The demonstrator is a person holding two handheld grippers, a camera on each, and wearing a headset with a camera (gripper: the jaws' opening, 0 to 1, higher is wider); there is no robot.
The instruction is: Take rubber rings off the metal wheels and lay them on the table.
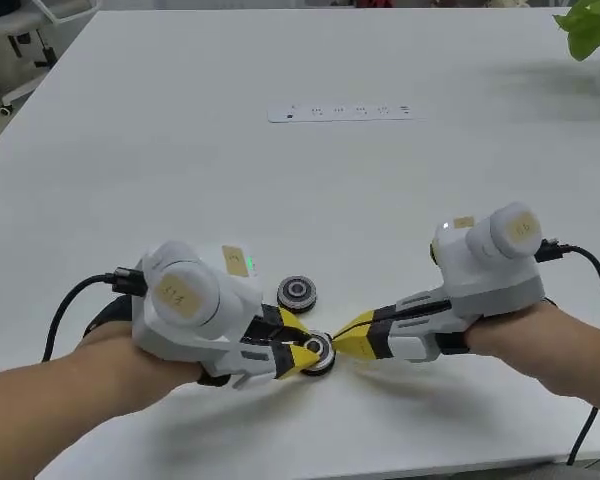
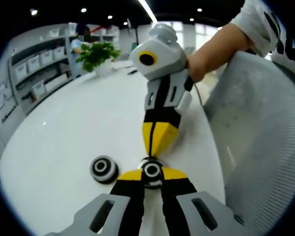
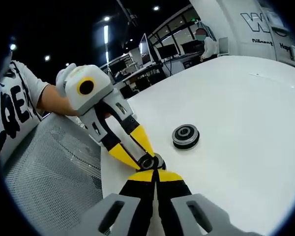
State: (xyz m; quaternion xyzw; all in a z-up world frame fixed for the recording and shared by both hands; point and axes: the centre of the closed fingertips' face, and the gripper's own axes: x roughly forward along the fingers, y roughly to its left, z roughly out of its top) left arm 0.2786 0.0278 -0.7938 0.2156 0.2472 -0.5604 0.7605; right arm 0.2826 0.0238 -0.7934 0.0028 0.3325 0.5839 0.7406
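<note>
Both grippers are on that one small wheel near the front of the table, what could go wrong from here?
1. The left gripper pinches the wheel with just its yellow tips. A pull by the right gripper, shut at its rim, might twist it loose.
2. This is close to the table's near edge, so a dropped wheel could roll off.
3. The second wheel lies close by and could get knocked.

I work in an open office that is part lab. In the head view my wide white table (image 1: 180, 150) has a power strip (image 1: 345, 112) at upper centre, an office chair (image 1: 25, 30) upper left and a plant (image 1: 592, 28) upper right. Shelves of storage bins (image 2: 37, 69) fill the left gripper view's left side. Desk monitors (image 3: 162, 49) stand near the right gripper view's top.
</note>
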